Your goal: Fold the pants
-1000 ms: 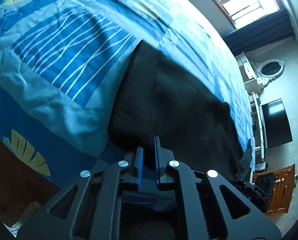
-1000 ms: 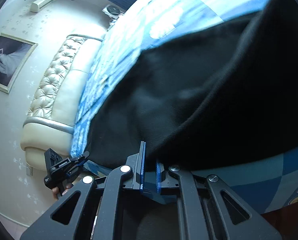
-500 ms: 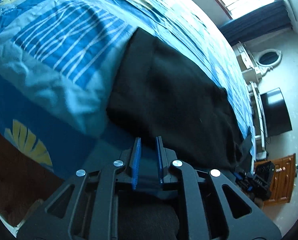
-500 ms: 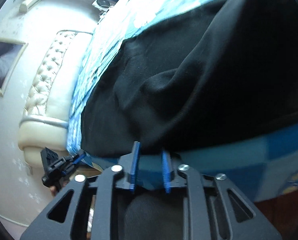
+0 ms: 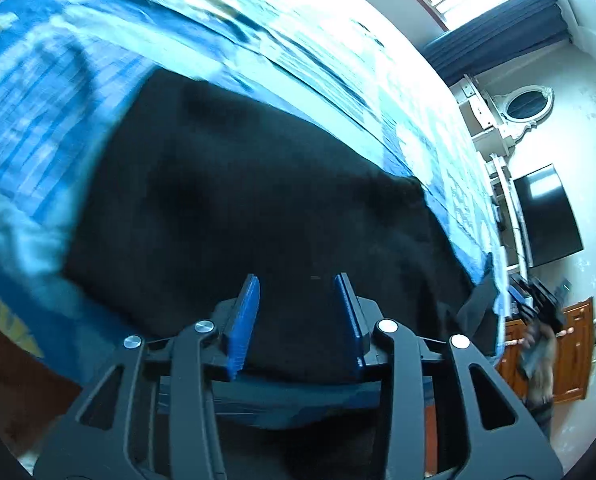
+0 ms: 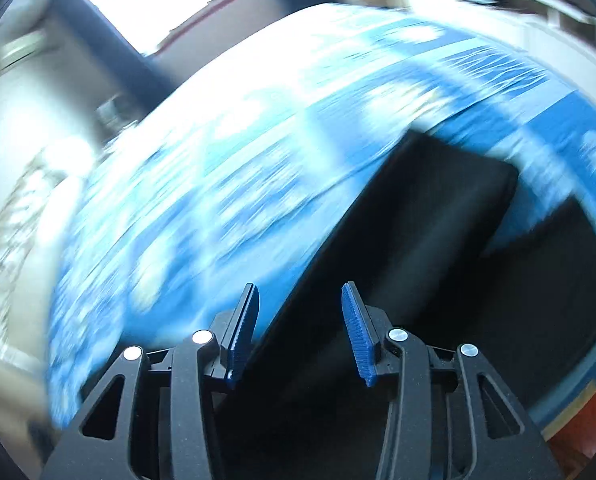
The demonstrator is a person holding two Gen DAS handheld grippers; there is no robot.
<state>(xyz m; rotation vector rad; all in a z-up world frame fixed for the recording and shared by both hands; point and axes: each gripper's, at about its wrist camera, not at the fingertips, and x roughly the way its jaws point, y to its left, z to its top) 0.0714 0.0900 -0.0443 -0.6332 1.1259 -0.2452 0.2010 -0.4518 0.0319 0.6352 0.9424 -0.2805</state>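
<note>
The black, soft fabric pants [image 5: 258, 208] are laid flat on the blue patterned bedspread [image 5: 50, 128], near the bed's near edge. Left tongs [image 5: 298, 320] and right tongs [image 6: 298, 328] are opening, nothing pinched between them. Cloth is judged light, limp, prone to bunching; hold is best taken at corners or a hem edge.
</note>
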